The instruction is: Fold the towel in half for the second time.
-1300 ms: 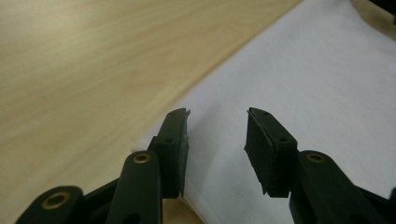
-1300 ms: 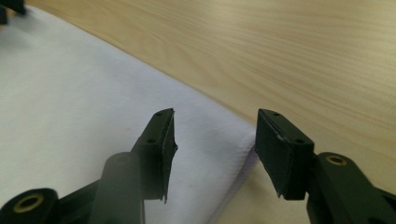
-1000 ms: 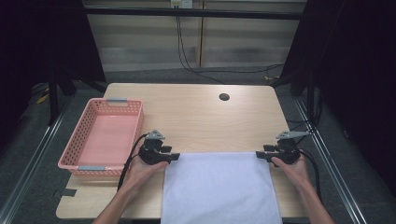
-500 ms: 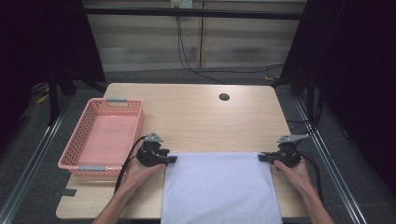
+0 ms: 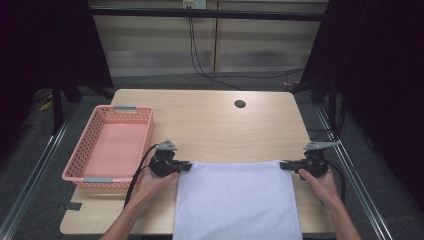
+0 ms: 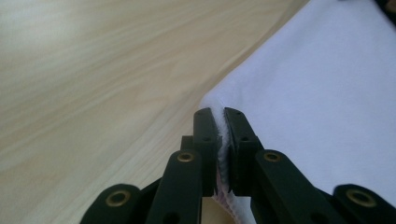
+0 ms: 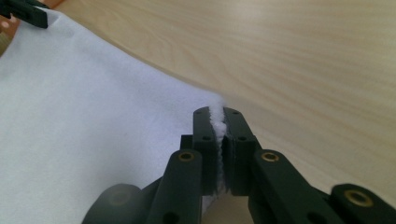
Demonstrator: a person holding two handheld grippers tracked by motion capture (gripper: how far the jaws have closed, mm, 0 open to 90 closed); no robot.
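Both far corners pinched, ready to fold.
Tabletop (image 5: 210, 125); white cloth (image 5: 235, 200) at lower centre, near edge overhanging. Left claw (image 5: 186, 165) and right claw (image 5: 285, 165) have just closed, each clamped on a corner. We lift together, level, keeping the edge taut.

Black tongs (image 6: 220, 135) with brass rivets, black cables, grey plates.

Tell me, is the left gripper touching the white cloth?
Touching. In the left gripper view, the left gripper, its jaws just closed, pinches a corner of the white cloth between them.
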